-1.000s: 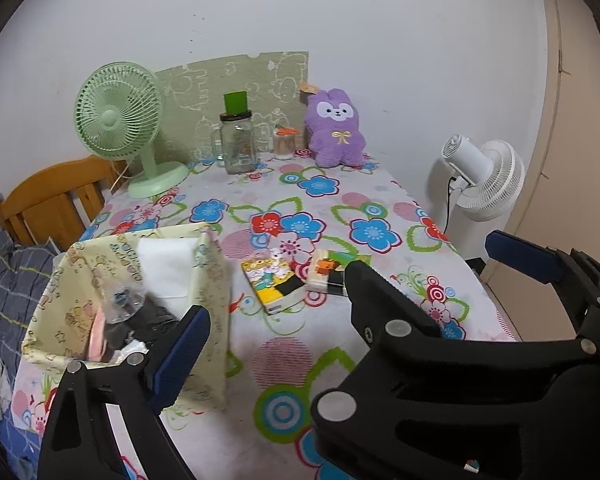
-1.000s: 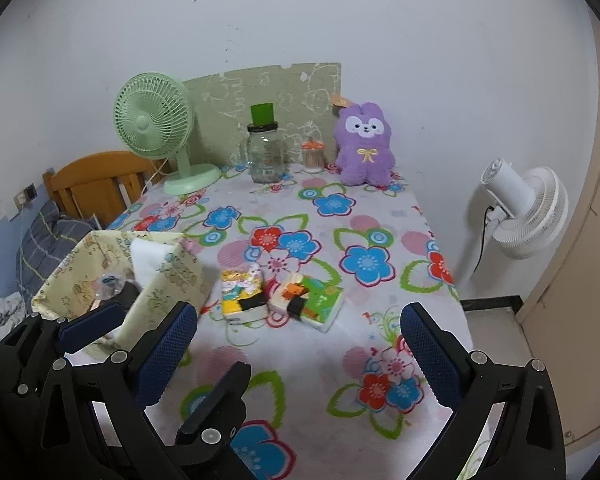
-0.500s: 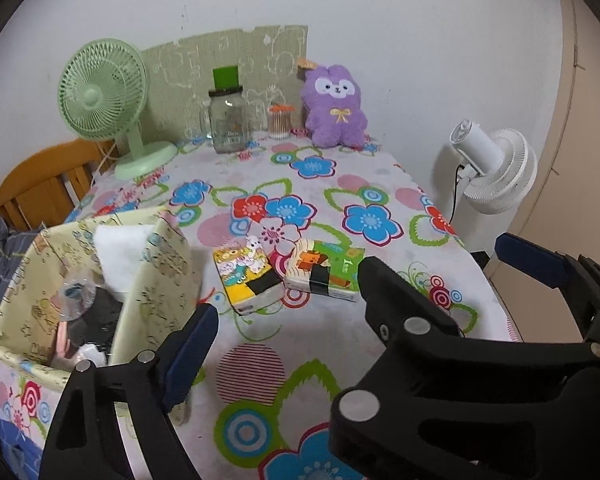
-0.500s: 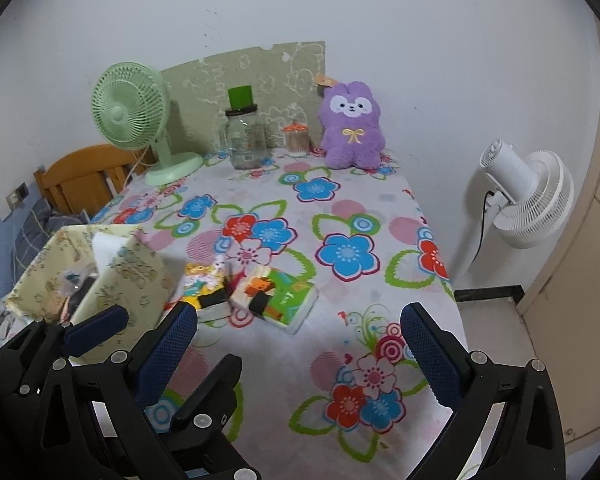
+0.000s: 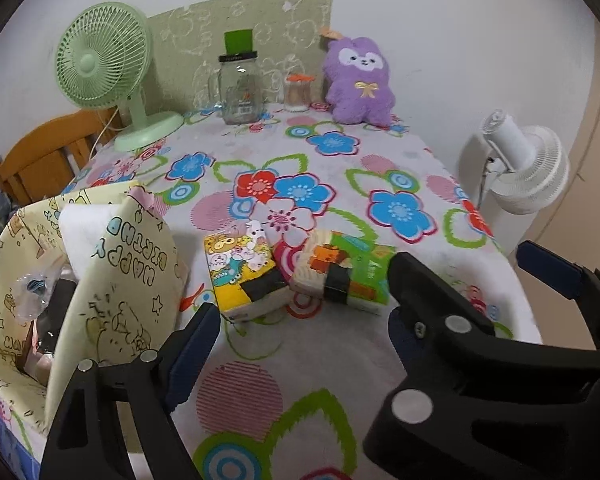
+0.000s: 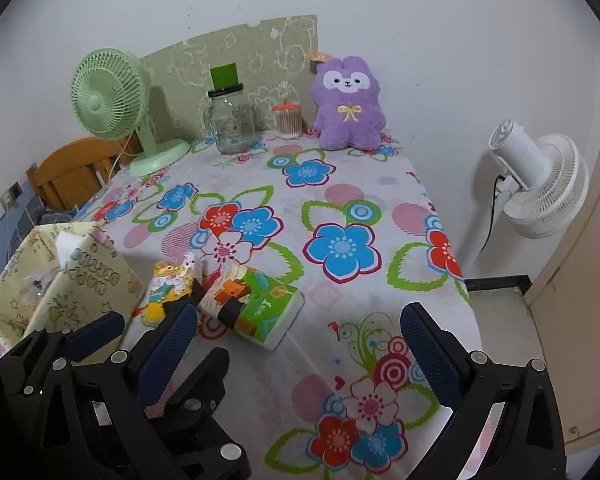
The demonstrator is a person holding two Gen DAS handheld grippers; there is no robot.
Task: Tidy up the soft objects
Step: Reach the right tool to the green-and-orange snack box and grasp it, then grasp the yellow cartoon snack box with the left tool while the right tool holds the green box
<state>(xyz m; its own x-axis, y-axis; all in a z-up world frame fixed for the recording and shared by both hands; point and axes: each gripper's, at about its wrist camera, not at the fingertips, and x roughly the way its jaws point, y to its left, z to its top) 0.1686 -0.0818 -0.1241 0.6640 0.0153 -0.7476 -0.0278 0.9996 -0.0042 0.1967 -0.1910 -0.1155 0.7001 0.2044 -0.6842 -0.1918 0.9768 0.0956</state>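
Yellow paper, printed with birthday cartoons, forms the soft bag (image 5: 112, 276) at the lower left of the left wrist view, its mouth open and a white pad standing inside. Just right of it on the worktop (image 5: 340, 184) lie two tissue packs, touching: the yellow pack (image 5: 242, 270) and the green pack (image 5: 340, 276), each wrapped by a dark band. We judge both to be light, squashy and a little slick in their film, so a hold across the short sides near the band should keep them from bowing or slipping.

Our left gripper (image 5: 300, 300) has its jaws wide, though they have just been closing slightly, with nothing between them; it hangs near the yellow pack. Our right gripper (image 6: 300, 328) also stands wide and empty, with the green pack just ahead of it.

Further back, from left to right, stand a green fan (image 5: 108, 76), a glass jar (image 5: 240, 88) and a purple plush (image 5: 358, 84), well apart from the packs. Flowered cloth covers the worktop against a white wall; a white fan (image 5: 524, 168) stands beyond the right edge.
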